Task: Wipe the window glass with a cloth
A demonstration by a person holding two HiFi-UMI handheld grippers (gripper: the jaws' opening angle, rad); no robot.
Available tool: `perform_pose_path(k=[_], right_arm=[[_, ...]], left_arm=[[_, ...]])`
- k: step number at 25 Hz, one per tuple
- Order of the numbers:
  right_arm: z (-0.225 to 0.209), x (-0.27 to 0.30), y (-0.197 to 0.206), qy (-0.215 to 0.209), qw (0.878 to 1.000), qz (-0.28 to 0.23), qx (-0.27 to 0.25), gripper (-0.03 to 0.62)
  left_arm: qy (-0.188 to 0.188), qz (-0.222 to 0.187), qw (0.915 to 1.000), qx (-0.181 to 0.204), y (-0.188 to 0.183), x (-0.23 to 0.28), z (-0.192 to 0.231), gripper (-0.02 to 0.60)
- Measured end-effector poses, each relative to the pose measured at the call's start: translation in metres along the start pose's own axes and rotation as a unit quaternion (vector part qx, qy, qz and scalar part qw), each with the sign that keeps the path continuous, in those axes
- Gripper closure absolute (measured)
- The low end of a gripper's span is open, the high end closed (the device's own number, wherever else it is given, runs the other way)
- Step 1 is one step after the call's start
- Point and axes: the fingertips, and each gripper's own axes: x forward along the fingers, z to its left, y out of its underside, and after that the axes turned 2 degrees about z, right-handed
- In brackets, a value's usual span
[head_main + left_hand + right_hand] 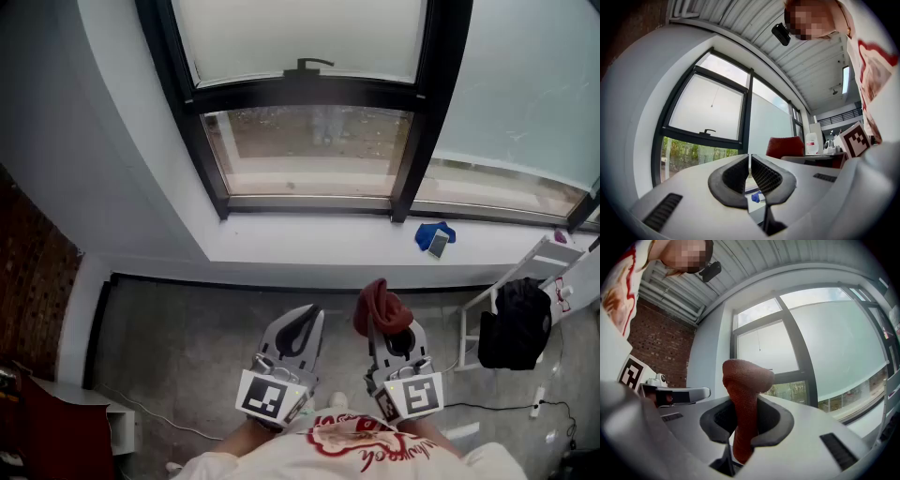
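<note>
Window glass (309, 141) is looming ahead.
Right gripper (391, 330) is clamping a red cloth (381, 307); left gripper (300, 328) is sitting closed, empty.

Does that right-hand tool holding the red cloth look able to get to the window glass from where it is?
Probably yes. Nothing stands between the right gripper, jaws shut on the red cloth, and the window glass; only the white sill lies below the path.

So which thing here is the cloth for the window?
Start at the black-framed window, then drop past the white sill to the two grippers. The cloth is the dark red wad pinched in the right gripper; the left gripper holds nothing.
</note>
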Motion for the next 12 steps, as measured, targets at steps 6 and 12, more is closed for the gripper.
perform_pose_path(k=[6,12], right_arm=[[-0.003,-0.005,0.005,-0.003,1.0,0.013,-0.006,0.522],[-0.001,-0.006,0.004,-0.006,1.0,0.019,-0.02,0.522]], left_arm=[[0.003,0.008,0.9998,0.02,0.005,0.0,-0.005,0.56],[0.004,0.004,0.9999,0.015,0.003,-0.002,-0.004,0.56]])
